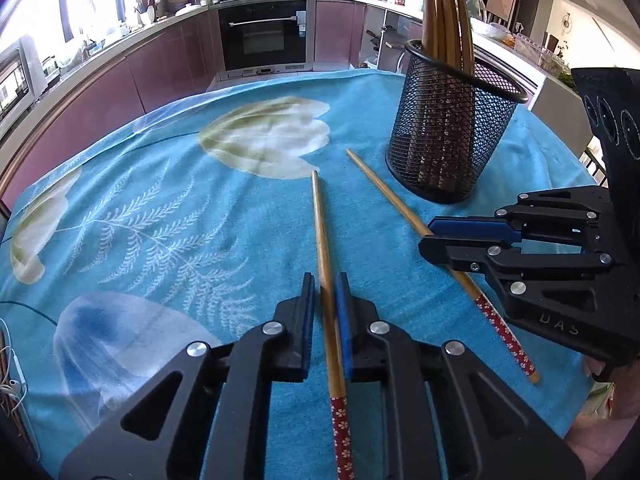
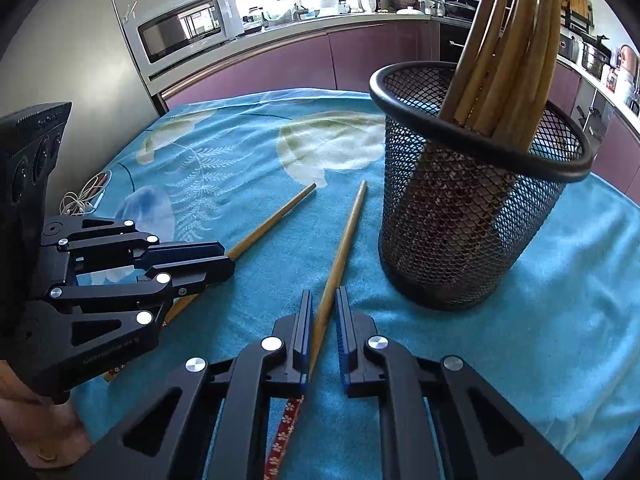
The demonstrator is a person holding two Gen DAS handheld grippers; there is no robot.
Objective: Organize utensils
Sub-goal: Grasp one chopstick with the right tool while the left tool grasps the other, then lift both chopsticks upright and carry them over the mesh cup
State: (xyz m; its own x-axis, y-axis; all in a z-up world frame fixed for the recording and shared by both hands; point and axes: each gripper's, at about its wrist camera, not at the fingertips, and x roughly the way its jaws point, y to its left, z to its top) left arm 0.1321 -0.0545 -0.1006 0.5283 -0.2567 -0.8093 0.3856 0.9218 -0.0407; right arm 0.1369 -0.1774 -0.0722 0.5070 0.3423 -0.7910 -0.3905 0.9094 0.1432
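Right now two chopsticks lie on the blue cloth [image 1: 160, 184], tips pointing away from me, red flowered handles near me. Left chopstick [image 1: 325, 264] runs between my left gripper [image 1: 325, 292] fingers, which sit close on both sides of it; can't tell if they actually pinch it. Right chopstick [image 2: 340, 256] runs between my right gripper [image 2: 323, 312] fingers, touching the left pad, gap at the right pad, so not clamped. Both sticks look flat on the cloth. Mesh cup [image 2: 460, 232] stands upright just right of the chopsticks, holding a bundle of more chopsticks [image 2: 508, 52] leaning on its rim. Kitchen counters, oven [image 1: 264, 34] and microwave [image 2: 180, 26] behind the table.
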